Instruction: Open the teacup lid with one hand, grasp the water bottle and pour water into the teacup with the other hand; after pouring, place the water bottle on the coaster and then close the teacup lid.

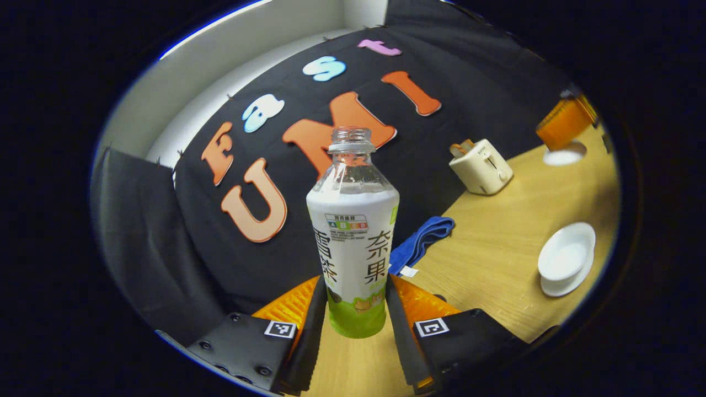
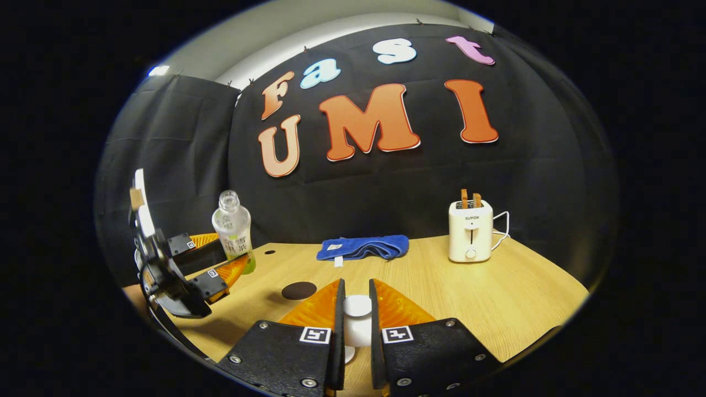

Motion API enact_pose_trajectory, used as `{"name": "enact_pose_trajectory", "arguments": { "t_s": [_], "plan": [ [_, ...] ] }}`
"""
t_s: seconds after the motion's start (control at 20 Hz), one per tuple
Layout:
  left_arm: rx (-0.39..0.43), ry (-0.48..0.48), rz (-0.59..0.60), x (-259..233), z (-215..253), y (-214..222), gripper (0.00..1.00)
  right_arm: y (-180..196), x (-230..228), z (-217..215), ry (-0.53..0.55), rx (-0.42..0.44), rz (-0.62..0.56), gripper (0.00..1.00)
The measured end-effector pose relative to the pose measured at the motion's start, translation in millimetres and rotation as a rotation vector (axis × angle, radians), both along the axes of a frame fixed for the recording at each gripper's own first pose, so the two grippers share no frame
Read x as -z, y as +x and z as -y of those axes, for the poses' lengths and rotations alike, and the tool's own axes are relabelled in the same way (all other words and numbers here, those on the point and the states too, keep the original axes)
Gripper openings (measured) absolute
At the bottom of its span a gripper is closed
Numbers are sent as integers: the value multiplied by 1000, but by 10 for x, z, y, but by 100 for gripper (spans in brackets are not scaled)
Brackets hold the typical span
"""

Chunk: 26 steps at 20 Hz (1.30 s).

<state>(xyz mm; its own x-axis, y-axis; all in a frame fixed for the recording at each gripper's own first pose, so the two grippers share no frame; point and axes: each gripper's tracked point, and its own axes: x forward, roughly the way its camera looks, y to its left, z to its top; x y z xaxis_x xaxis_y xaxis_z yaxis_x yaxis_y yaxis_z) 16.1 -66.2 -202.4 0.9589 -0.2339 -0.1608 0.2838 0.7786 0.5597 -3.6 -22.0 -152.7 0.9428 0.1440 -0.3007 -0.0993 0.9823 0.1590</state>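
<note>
A pale wooden table (image 2: 485, 286) stood before the booth's black cloth wall. In the left gripper view, the left gripper (image 1: 356, 309) was clamped on the water bottle (image 1: 353, 248) — both fingers pressed against the lower part of its label, the bottle upright and uncapped between them. Ahead and to that gripper's right lay a folded blue cloth (image 1: 422, 242), beyond it a cream toaster (image 1: 482, 165), and farther right, near the table's edge, sat the white teacup (image 1: 565, 256) on its saucer, open and well apart from the bottle.

In the right gripper view, the right gripper (image 2: 356, 317) had its fingers close together around the white teacup lid (image 2: 357, 322), both seeming to press its knob — the lid held off the cup. Just ahead and to its left a dark round coaster (image 2: 299, 290) lay bare on the wood; farther left the other gripper held the bottle.
</note>
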Motion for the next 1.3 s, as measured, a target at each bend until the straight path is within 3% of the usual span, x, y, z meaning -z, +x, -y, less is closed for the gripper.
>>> {"name": "enact_pose_trajectory", "arguments": {
  "t_s": [0.1, 0.2, 0.25, 0.35, 0.6, 0.95, 1.3],
  "plan": [
    [-27, -134, -5, -137, -41, 62, 64, 25, -29, -86, -5, -15, 6, 19],
    [-42, -268, -37, -138, -30, 150, 60, 41, -40, -172, -7, -34, 12, 19],
    [-47, -327, -55, -127, -20, 128, 64, 56, -43, -185, -12, -38, 13, 19],
    [-62, -419, -80, -106, -16, 148, 60, 57, -59, -199, -21, -38, 16, 19],
    [-99, -652, -196, -57, 95, 161, 64, 55, -109, -163, -36, -32, 27, 19],
    [-150, -720, -338, 416, 206, 305, 64, 51, -81, -138, -48, -29, 28, 19],
    [-170, -625, -427, 994, 271, 380, 64, 67, -10, -151, -52, -41, 15, 19]
  ]
}}
